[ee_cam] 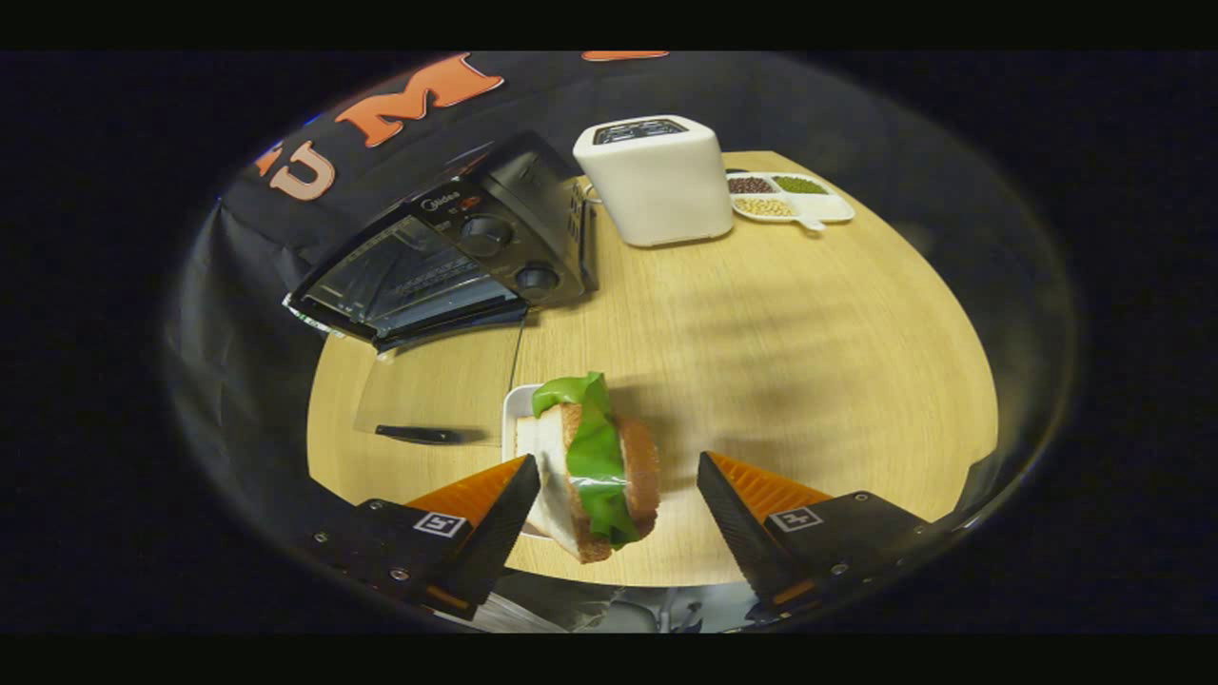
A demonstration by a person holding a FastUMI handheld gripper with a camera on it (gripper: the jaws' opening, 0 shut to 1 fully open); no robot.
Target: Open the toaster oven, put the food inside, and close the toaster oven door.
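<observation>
The black toaster oven [495,238] stands at the far left of the round wooden table [809,362]. Its glass door [433,390] hangs open and down toward me, with the dark handle [419,435] at its near edge. A sandwich [595,466] of bread slices and green lettuce rests tilted on a small white plate [519,404], just in front of the open door. My gripper [618,459] is open around the sandwich. The left fingertip [514,495] is at its bread side, and the right fingertip [728,495] stands clear of it.
A white pop-up toaster [657,181] stands right of the oven at the back. Beyond it lies a white divided dish [790,197] holding beans. Bare tabletop stretches to the right of the sandwich.
</observation>
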